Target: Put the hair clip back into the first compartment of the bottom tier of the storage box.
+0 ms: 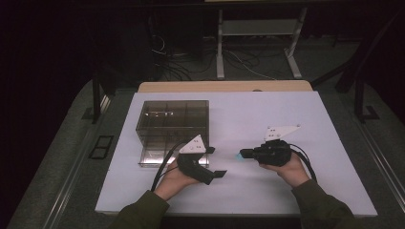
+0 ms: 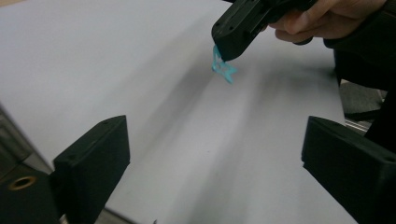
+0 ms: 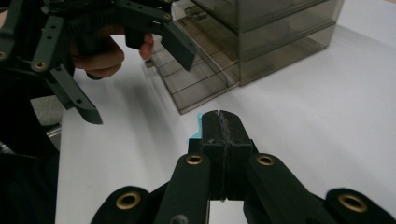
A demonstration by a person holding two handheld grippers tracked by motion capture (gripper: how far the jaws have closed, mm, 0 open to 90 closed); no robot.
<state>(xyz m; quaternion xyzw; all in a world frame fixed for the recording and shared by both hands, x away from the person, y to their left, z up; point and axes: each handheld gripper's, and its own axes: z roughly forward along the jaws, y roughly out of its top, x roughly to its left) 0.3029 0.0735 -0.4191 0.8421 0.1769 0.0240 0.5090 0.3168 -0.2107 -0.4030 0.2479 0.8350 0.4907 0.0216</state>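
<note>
Two black jaws of the right gripper (image 3: 219, 140) stand pressed together in the right gripper view, pinching one small turquoise plastic piece (image 3: 198, 127) whose edge peeks out on their left side. In the left gripper view that same piece (image 2: 223, 69) hangs from the tip of the right gripper (image 2: 232, 44), clear above the white table surface (image 2: 140, 70); its exact shape is hard to tell. In the high view it shows as a small turquoise speck (image 1: 238, 156) at the jaw tips, between the two grippers.

Spread wide, the left gripper (image 1: 212, 162) has its two jaws well apart with nothing between them; in its own view they frame only bare table. One hand (image 1: 174, 179) holds it, and one hand (image 1: 286, 169) holds the right gripper (image 1: 244, 153); both sleeves are olive green.

Beyond the left gripper's jaws, just beside them, stands one smoky transparent drawer cabinet (image 1: 173, 125). Its lowest drawer (image 3: 196, 77) is pulled out toward the grippers and is split by thin dividers into several compartments; I cannot count them surely. Each gripper carries one white three-cornered plate and trails one black cable.
</note>
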